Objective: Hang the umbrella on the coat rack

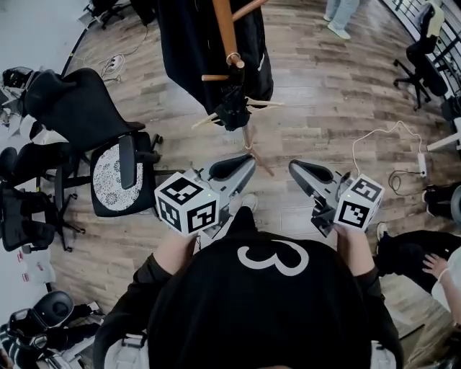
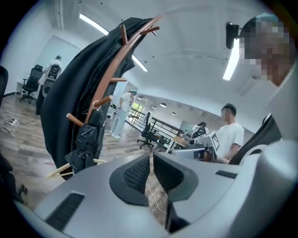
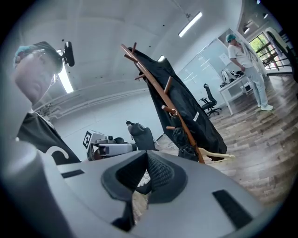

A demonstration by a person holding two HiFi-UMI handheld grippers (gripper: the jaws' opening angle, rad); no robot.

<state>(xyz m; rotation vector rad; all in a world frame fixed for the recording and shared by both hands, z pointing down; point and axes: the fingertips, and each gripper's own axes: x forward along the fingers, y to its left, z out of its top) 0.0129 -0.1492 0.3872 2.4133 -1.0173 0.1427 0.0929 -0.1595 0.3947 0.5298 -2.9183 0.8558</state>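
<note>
A folded black umbrella point(image 1: 232, 108) hangs by its loop from a peg of the wooden coat rack point(image 1: 225, 29), below a black coat point(image 1: 184, 43). Neither gripper touches it. My left gripper point(image 1: 251, 160) is shut and holds nothing, a little short of the rack's foot. My right gripper point(image 1: 294, 166) is beside it, also shut with nothing between the pads. In the left gripper view the umbrella point(image 2: 86, 144) hangs left of the shut gripper point(image 2: 152, 158), against the rack point(image 2: 122, 56). The right gripper view shows the umbrella point(image 3: 184, 139) right of centre, beyond the shut gripper point(image 3: 145, 155).
Black office chairs point(image 1: 79, 108) and a chair with a patterned seat point(image 1: 110, 176) stand to the left. A white cable and power strip point(image 1: 421, 164) lie on the wooden floor at right. A seated person point(image 1: 436, 263) is at the right edge, and another person point(image 1: 338, 14) stands far ahead.
</note>
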